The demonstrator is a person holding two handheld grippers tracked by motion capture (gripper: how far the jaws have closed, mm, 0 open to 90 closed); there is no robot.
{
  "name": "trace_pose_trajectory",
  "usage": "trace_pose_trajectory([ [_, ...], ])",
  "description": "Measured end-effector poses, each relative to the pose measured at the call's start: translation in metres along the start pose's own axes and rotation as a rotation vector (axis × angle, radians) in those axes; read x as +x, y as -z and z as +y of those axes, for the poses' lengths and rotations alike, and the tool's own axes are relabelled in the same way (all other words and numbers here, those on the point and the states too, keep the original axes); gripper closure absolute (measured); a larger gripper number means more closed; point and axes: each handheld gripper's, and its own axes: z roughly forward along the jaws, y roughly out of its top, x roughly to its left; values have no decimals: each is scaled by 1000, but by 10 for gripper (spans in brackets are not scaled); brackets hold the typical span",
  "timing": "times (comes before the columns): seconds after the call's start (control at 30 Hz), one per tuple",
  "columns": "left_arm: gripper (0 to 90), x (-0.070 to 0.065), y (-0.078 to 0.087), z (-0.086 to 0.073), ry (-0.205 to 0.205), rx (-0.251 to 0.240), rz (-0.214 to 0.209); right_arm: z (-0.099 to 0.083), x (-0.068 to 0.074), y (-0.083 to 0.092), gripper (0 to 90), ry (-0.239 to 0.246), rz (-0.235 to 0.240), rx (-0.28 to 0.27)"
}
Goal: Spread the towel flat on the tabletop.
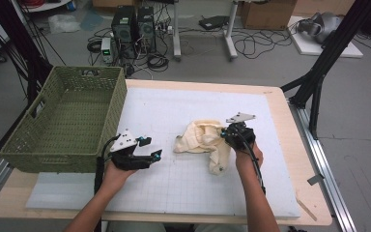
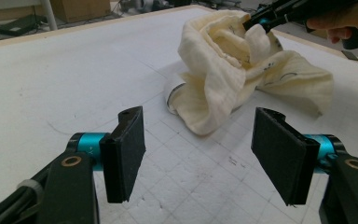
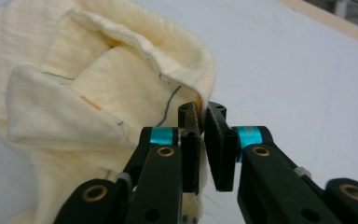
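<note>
Cloth: we see a cream cloth, crumpled in a heap near the middle of the white mat on the worktop, one end trailing toward the person.
Right tool: we note the right tool clenched on a fold of the cloth's edge, thin fabric pinched between the pads; in the high view it sits at the right side of the heap.
Left tool: the left tool is released, nothing between its pads, which stand wide apart over bare mat, well short of the cloth.
Basket: we record a green woven basket at the worktop's left edge, just beside the left tool.
</note>
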Motion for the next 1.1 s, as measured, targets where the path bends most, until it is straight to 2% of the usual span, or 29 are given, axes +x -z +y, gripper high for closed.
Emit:
trace_pose_trajectory([
  [0.03,350,0,0,0,1,1,1,-5,-10,-1,734,-55,-25,7],
  [0.1,350,0,0,0,2,4,3,-7,-13,0,718,-71,-27,0],
  [0.17,350,1,0,0,-1,3,7,-10,-15,7,632,-88,-26,-31],
  [0.23,353,1,0,0,-2,-1,10,-14,-15,16,593,-89,17,-83],
  [0.27,361,1,1,0,-3,-1,10,-19,-12,24,562,-65,50,-117],
  [0.3,361,1,1,0,-2,-2,9,-19,-12,24,562,-65,50,-117],
  [0.33,366,1,0,0,-3,0,9,-22,-9,28,558,-63,77,-127],
  [0.37,373,0,0,0,-2,-2,9,-29,-4,33,546,-46,125,-147],
  [0.43,377,0,0,0,-5,-1,7,-37,5,34,535,-22,174,-153],
  [0.47,377,-1,-1,1,-7,-2,6,-37,5,34,535,-22,174,-153],
  [0.53,379,-1,-1,1,-7,-1,8,-43,14,31,500,5,223,-136],
  [0.57,378,-1,-1,1,-6,0,8,-46,23,25,463,7,279,-131],
  [0.63,378,-1,-1,1,-4,2,8,-46,27,22,454,15,294,-121],
  [0.67,378,-1,-1,1,-4,3,8,-47,35,12,453,32,326,-89],
  [0.7,378,-1,-1,1,-4,5,8,-46,39,7,458,42,333,-71],
  [0.8,378,0,-1,0,-2,7,7,-46,45,-3,499,73,324,-36],
  [0.87,379,0,-1,0,-1,6,8,-46,47,-9,594,71,318,-24],
  [0.9,379,1,-1,0,0,5,8,-46,47,-9,685,69,320,-29],
  [0.93,388,1,0,0,2,2,9,-46,46,-7,796,78,354,-27],
  [0.97,388,1,0,0,2,2,10,-46,46,-7,796,78,354,-27],
  [1.0,390,2,0,0,3,3,9,-46,47,-6,805,82,373,-21],
  [1.1,415,2,1,1,-2,2,7,-49,52,-1,806,118,450,-9],
])
